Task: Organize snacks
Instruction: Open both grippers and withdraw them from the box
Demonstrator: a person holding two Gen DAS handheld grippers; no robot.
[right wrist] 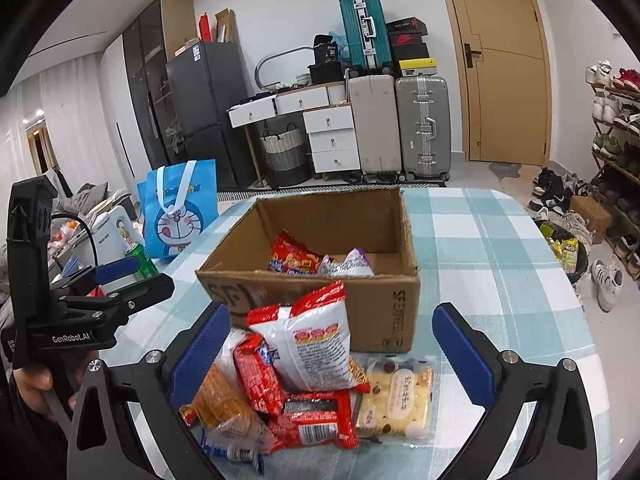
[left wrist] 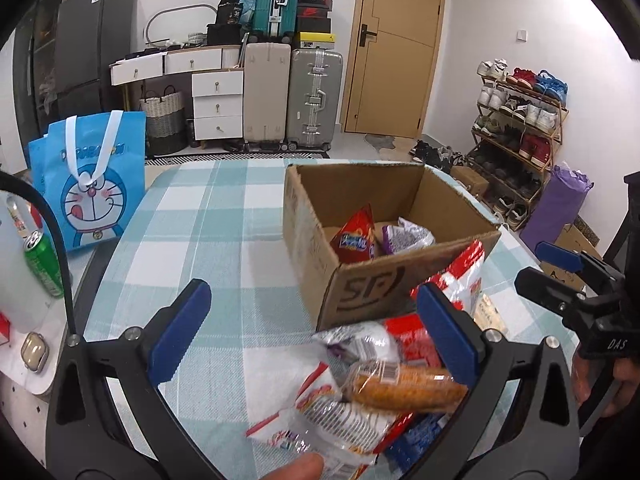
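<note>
Left gripper (left wrist: 316, 336) sits wide open, holding nothing, hovering at the left edge of the snack pile (right wrist: 296, 376) on the checked tablecloth (right wrist: 500, 240). The pile lies just in front of the SF cardboard box (right wrist: 320, 288), which already holds a red chip bag (right wrist: 294, 258) and a purple-and-white packet (right wrist: 348, 266) (so I'd say sorting is maybe a third done). Right gripper (right wrist: 332, 348) is spread open too, straddling the pile. Next move, I'd guess: close on the white-and-red bag (right wrist: 316, 344) leaning on top, then lift it over the box wall.

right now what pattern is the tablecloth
Teal-and-white check on the tablecloth, clearest in the right wrist view.
</note>
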